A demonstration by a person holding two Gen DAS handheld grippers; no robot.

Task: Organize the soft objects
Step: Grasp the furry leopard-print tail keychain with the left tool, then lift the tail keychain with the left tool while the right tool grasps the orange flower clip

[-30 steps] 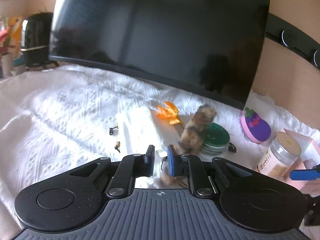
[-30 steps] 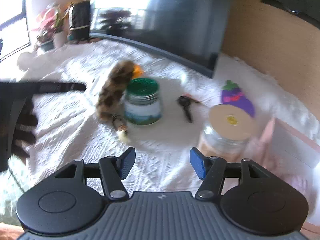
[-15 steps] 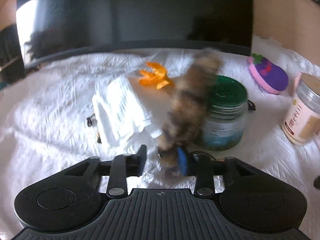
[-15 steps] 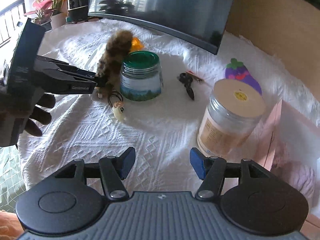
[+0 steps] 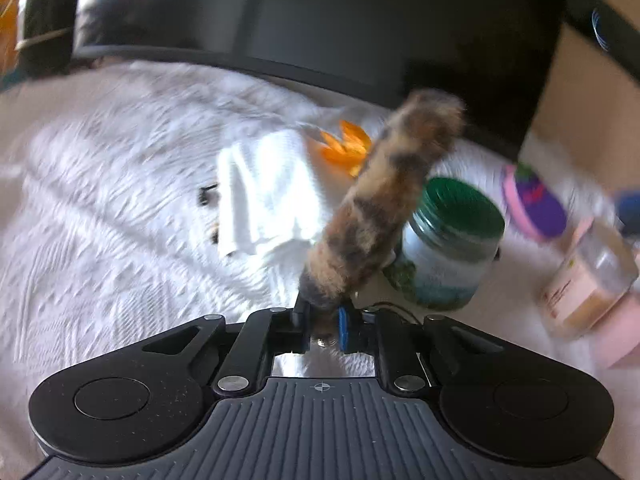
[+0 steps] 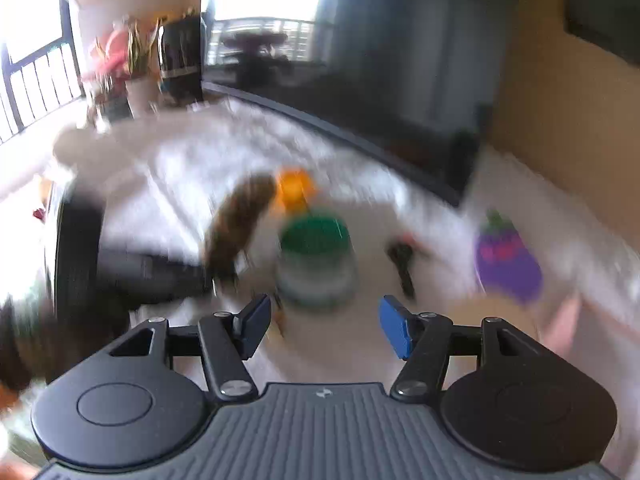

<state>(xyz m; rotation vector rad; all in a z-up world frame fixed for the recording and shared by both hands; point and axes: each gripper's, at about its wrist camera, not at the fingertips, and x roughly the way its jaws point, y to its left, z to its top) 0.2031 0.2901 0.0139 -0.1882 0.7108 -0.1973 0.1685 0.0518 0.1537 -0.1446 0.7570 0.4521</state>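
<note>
on the white textured cloth [image 5: 120, 216], left wrist view, left to right: folded white towel [image 5: 264, 192] around 11 o'clock of centre, small dark bits at its left edge too blurred to name. orange soft thing [image 5: 346, 146] at 12, partly behind the furry tail toy [image 5: 384, 200]. left gripper [image 5: 324, 320] jaws closing, narrow gap, pads pinching the tail toy's lower end; toy sticks up tilted toward 1 o'clock. green-lid jar [image 5: 448, 252] just right of toy, lid on, contents unreadable through label. purple eggplant plush [image 5: 536, 204] at 2 o'clock, flat on cloth. clear jar [image 5: 588, 276] at 3, tan fill low inside, top smeared by blur, a pink box [image 5: 628, 320] beside it cut off by frame edge. dark tv screen [image 5: 320, 20] across the back.

right wrist view heavily blurred: right gripper [image 6: 324, 326] jaws held well apart, nothing between. dark key-like item [image 6: 404, 260] at 1 o'clock, hard to make out.
</note>
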